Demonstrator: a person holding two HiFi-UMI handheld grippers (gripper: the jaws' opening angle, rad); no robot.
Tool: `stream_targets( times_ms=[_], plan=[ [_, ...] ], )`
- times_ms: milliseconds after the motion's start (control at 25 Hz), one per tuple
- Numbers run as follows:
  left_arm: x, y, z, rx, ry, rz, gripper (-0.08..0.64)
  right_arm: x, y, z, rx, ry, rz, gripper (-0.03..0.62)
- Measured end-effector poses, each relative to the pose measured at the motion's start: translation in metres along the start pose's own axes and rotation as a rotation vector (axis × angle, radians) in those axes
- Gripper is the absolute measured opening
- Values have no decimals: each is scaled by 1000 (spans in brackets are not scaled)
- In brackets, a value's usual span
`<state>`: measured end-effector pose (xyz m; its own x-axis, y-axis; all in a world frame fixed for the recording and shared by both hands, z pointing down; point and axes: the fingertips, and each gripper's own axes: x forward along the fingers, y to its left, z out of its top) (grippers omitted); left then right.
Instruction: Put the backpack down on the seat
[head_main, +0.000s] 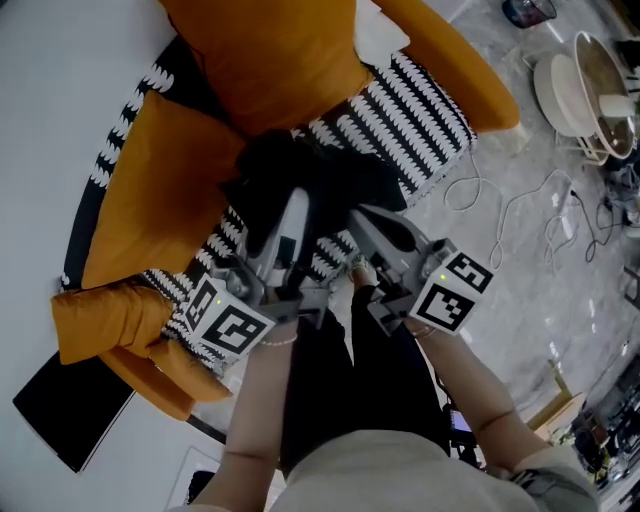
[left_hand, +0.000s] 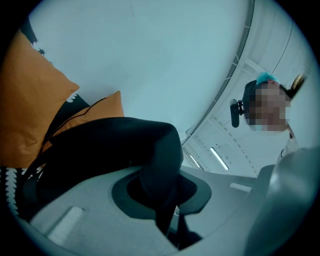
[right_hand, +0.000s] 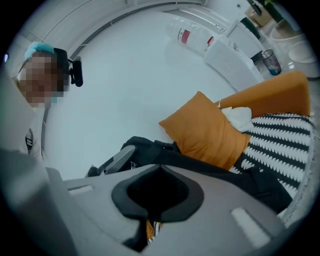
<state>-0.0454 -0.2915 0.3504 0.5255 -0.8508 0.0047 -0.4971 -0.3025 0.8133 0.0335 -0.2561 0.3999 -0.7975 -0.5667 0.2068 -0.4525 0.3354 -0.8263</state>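
Left gripper, right gripper side by side, jaws clamping backpack.

No legible text or numbers anywhere (red label on the bottle too small)

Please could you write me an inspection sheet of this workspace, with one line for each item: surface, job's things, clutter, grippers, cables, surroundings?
Surface: black-and-white patterned seat of an orange armchair.
Job's things: black backpack at the seat; whether it rests fully, cannot tell.
Clutter: two orange cushions; white cloth.
Grippers: left gripper shut on the backpack's black fabric; right gripper jaws together, nothing seen between.
Cables: white cables loose on the floor.
Surroundings: marble floor; white wall.
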Motion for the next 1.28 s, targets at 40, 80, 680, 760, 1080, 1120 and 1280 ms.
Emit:
stream_targets(
  times_ms=[40, 80, 680, 760, 1080, 1120, 1280],
  plan=[
    [0, 5, -2, -6, -1, 8, 57, 2, -3, -2, 10, -1, 1, 3],
    [1, 11, -4, -15, -4, 13, 57, 5, -8, -4, 22, -3, 0, 3],
    [-9, 102, 0, -47, -113, 23, 58, 41, -66, -24, 66, -70, -50, 3],
    [-15, 112, -7, -55, -119, 28, 58, 41, -68, -34, 63, -53, -50, 3],
    [-22, 153, -15, -140, -239, 61, 60, 49, -92, -52, 117, -37, -45, 3],
    [-23, 156, -19, -138, -239, 67, 61, 49, -94, -57, 122, -33, -50, 3],
    [-31, 178, -31, -175, -271, 91, 79, 53, -102, -74, 135, -22, -61, 3]
  ],
)
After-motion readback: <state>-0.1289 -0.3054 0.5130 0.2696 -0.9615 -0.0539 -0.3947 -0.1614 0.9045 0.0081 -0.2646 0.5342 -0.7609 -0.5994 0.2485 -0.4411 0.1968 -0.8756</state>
